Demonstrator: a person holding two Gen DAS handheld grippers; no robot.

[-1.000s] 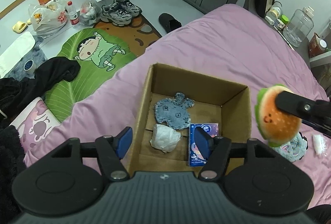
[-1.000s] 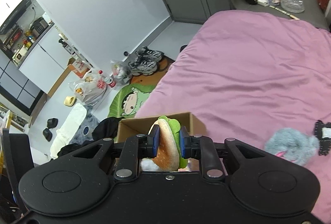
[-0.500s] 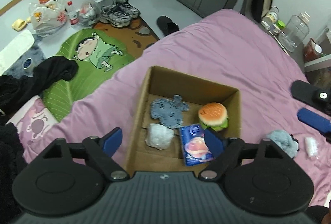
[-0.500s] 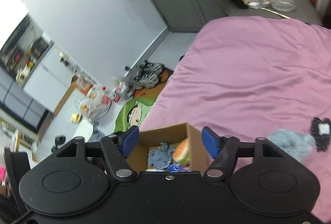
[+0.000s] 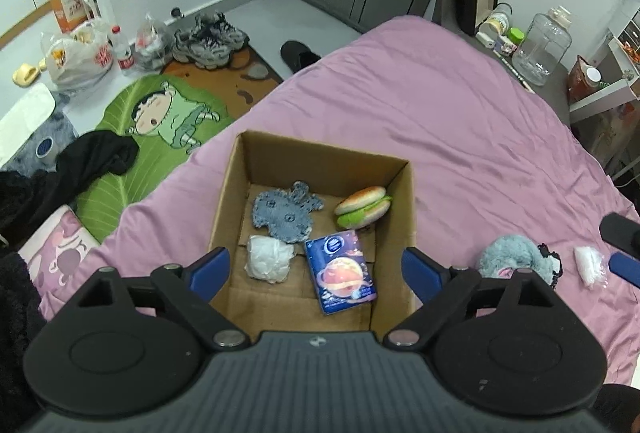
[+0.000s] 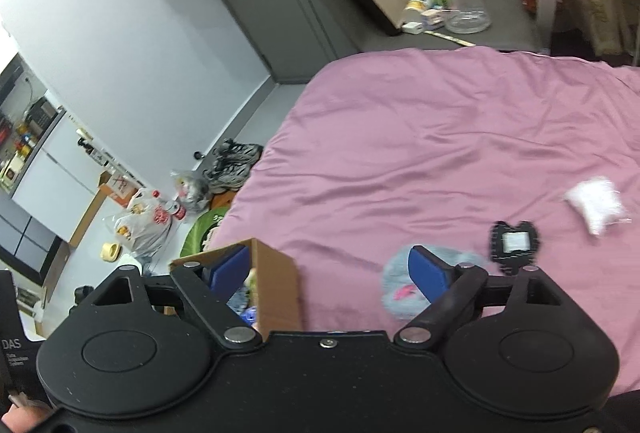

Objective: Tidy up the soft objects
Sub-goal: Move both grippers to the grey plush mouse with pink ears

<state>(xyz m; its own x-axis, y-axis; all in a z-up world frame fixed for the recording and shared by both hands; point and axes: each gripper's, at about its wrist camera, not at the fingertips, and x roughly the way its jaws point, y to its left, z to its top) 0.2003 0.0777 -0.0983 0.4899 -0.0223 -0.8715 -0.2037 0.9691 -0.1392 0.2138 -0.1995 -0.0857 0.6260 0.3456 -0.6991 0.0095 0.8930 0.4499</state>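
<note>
Partly hidden: box contents behind right tool; both tools spread apart, left tool empty.

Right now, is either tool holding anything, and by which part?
Nothing is held. Left tool and right tool are both open and empty; the burger plush lies in the cardboard box.

Ahead of the left gripper a box sits on the bed, holding a burger toy, knitted piece, wad and packet. Right of it lie a fluffy toy and small bag.
</note>
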